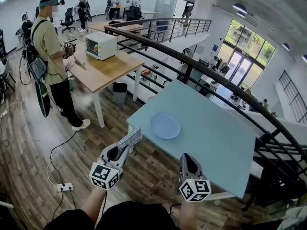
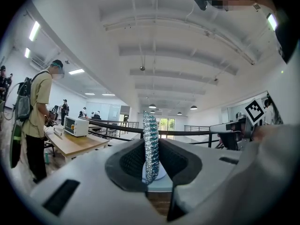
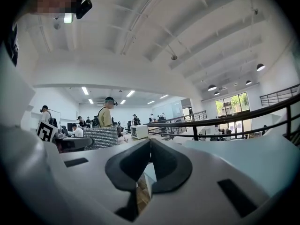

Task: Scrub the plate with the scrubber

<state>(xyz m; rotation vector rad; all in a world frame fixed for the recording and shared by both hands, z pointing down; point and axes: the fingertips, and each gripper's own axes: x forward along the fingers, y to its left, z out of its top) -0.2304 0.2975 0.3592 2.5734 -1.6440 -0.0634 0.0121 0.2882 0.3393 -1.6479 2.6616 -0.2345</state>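
Plate (image 1: 166,126) lies flat and alone on the pale blue table (image 1: 216,147), toward its near-left corner. It is at about one o'clock from your left gripper (image 1: 123,148) and eleven o'clock from your right gripper (image 1: 185,158), and neither reaches it yet. Your left jaws pinch the scrubber (image 1: 131,138) edge-on, most of it sticking out past them; your right jaws are pressed together on nothing. Nothing braces the plate, so I judge a hard stroke could skate it toward the table edge at eight o'clock. The thinly held scrubber may also twist or slip out under pressure.
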